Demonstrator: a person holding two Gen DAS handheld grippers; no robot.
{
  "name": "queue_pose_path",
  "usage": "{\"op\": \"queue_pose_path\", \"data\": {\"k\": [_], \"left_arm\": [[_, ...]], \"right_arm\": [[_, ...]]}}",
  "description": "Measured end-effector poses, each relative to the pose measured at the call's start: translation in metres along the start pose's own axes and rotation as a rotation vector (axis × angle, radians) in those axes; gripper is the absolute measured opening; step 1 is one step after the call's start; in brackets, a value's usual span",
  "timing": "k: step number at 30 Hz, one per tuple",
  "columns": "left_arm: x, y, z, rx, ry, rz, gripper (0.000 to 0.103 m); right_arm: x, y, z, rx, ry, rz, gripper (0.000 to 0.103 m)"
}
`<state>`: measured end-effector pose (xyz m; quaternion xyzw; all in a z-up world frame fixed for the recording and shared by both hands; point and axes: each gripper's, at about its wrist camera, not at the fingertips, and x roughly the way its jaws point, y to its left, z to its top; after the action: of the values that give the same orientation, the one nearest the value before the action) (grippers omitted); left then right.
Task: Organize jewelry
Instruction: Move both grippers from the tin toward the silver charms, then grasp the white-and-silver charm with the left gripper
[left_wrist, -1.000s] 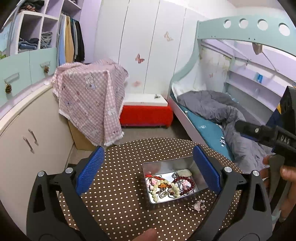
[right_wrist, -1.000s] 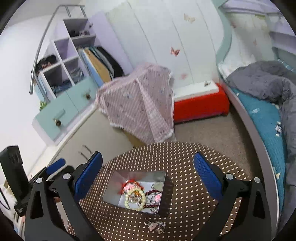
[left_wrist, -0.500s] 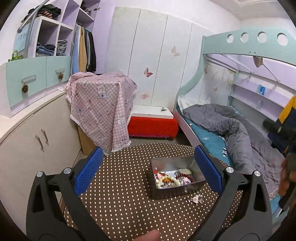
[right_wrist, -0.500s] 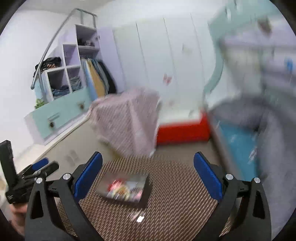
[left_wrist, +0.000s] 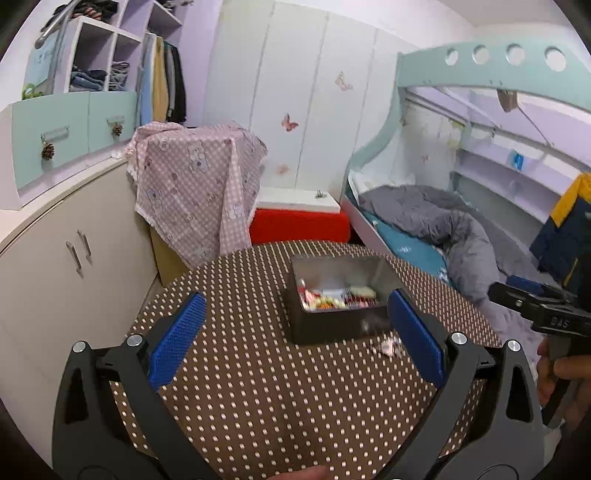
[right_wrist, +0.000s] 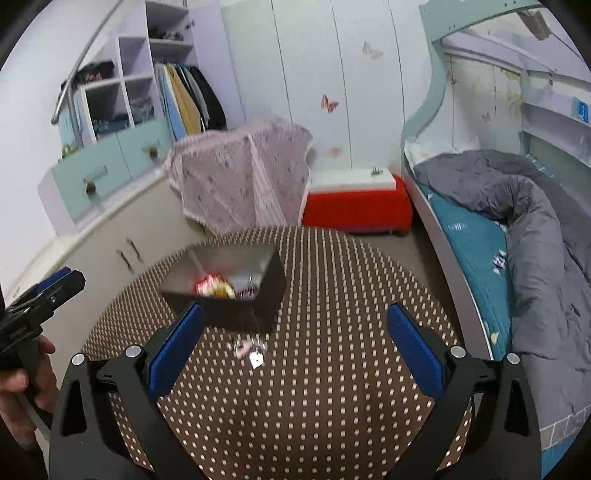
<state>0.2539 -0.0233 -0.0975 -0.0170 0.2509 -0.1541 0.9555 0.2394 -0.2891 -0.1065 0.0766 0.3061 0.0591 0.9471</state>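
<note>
A dark metal tin (left_wrist: 334, 325) (right_wrist: 236, 306) full of bead bracelets and other jewelry (left_wrist: 338, 297) (right_wrist: 218, 288) stands on a round brown table with white dots (left_wrist: 258, 387) (right_wrist: 332, 387). In front of the tin, a small pink and silver jewelry piece (left_wrist: 388, 346) (right_wrist: 251, 352) lies loose on the cloth. My left gripper (left_wrist: 295, 332) is open, low over the table, with the tin ahead between its blue pads. My right gripper (right_wrist: 295, 339) is open too, the loose piece just left of its middle. Neither holds anything.
A cream cabinet (left_wrist: 55, 277) runs along the left. Behind the table stand a box under a pink checked cloth (left_wrist: 195, 192) and a red bench (left_wrist: 299, 225). A bunk bed with a grey duvet (left_wrist: 436, 229) is on the right. A person's hand (left_wrist: 557, 380) holds the other gripper.
Both views have dropped and levelled out, so the tin is now seen from the side, not from above. Both grippers stayed open and empty.
</note>
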Motion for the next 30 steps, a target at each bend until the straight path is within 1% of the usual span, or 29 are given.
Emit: {"op": "queue_pose_path", "data": {"k": [2, 3, 7, 10, 16, 20, 24, 25, 28, 30], "left_arm": [[0.003, -0.006, -0.006, 0.021, 0.011, 0.009, 0.097], [0.005, -0.009, -0.01, 0.027, 0.023, 0.005, 0.097], [0.017, -0.021, -0.023, 0.029, 0.079, -0.028, 0.097], [0.033, -0.035, -0.033, 0.054, 0.126, -0.03, 0.097], [0.079, -0.06, -0.045, 0.08, 0.237, -0.035, 0.097], [0.11, -0.073, -0.049, 0.098, 0.293, -0.029, 0.096], [0.131, -0.076, -0.049, 0.074, 0.351, -0.041, 0.096], [0.134, -0.077, -0.048, 0.068, 0.357, -0.042, 0.094], [0.145, -0.075, -0.049, 0.051, 0.401, -0.025, 0.077], [0.142, -0.071, -0.049, 0.037, 0.395, -0.025, 0.075]], "right_arm": [[0.004, -0.001, -0.006, 0.006, 0.02, 0.0, 0.095], [0.006, -0.001, -0.009, 0.009, 0.028, 0.003, 0.095], [0.017, -0.005, -0.02, 0.006, 0.084, -0.031, 0.095], [0.021, -0.014, -0.028, 0.031, 0.112, -0.037, 0.095], [0.03, -0.024, -0.039, 0.051, 0.154, -0.035, 0.095], [0.034, -0.027, -0.043, 0.054, 0.173, -0.023, 0.095], [0.038, -0.028, -0.046, 0.05, 0.189, -0.014, 0.095], [0.039, -0.028, -0.048, 0.051, 0.192, -0.014, 0.095], [0.041, -0.03, -0.048, 0.063, 0.196, -0.008, 0.095], [0.041, -0.031, -0.048, 0.063, 0.197, -0.006, 0.095]]}}
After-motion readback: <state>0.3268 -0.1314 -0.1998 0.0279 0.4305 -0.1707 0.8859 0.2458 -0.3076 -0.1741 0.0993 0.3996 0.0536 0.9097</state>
